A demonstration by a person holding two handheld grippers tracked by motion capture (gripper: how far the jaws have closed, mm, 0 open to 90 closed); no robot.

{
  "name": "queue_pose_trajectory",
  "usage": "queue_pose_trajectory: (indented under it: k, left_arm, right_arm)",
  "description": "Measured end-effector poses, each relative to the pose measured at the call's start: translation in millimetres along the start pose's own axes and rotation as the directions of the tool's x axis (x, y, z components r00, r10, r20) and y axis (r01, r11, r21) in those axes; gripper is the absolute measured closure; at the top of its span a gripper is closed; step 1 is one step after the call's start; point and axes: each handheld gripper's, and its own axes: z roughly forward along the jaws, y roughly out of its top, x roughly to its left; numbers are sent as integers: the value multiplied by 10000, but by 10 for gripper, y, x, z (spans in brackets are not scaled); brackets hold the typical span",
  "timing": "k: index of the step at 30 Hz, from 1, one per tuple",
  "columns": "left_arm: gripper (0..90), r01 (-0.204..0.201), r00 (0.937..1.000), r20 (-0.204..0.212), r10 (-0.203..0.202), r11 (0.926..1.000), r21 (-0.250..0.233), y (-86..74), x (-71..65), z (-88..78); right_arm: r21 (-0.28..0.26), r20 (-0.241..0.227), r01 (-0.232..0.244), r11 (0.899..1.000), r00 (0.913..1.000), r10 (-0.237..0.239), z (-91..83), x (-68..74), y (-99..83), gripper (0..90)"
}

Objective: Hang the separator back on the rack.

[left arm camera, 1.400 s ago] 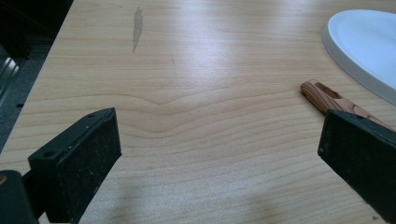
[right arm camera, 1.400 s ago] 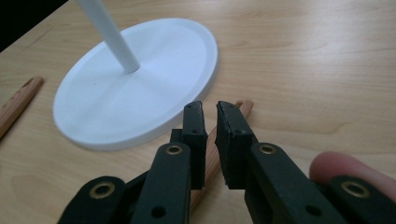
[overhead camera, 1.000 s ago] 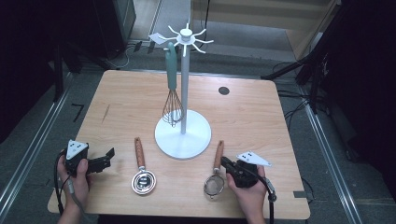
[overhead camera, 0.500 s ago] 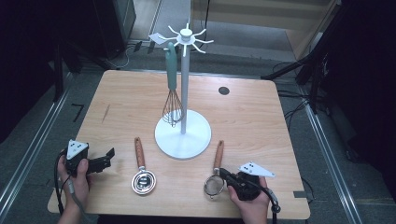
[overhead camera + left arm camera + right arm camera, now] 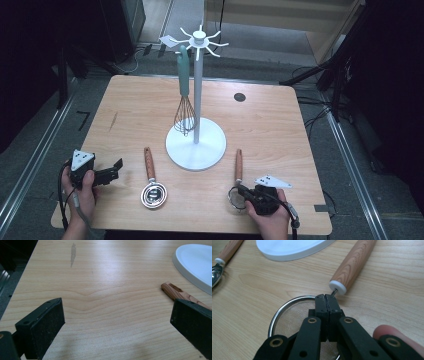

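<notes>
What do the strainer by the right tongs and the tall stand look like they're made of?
The strainer seems to be metal: a shiny silvery rim around fine mesh. Its handle shows brown grain, so wood or a wood-look finish, ending in a white cap, probably plastic. The stand is plain matte white all over, painted metal or plastic; the look leaves that open.

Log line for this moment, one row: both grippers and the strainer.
right gripper: shut on strainer at rim by handle | left gripper: open, over bare table | strainer: flat on table | whisk: hanging on stand
</notes>
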Motion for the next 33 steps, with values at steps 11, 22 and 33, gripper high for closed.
queue_pose_trajectory:
  k: [11, 22, 33]
  left_arm:
    - [0, -25, 10000, -8, 25, 10000, 24, 1, -2, 1]
    - [0, 9, 10000, -1, -9, 10000, -9, 0, 0, 1]
    - [0, 51, 10000, 20, -51, 10000, -11, -1, 4, -1]
  right_arm:
    - [-607, 223, -544, 9967, 9982, 559, -66, -56, 138, 805]
    - [-332, 306, -1800, 9831, 9830, 1810, 49, -141, 343, 652]
    - [463, 713, -2866, 9569, 9565, 2830, 210, -188, 485, 622]
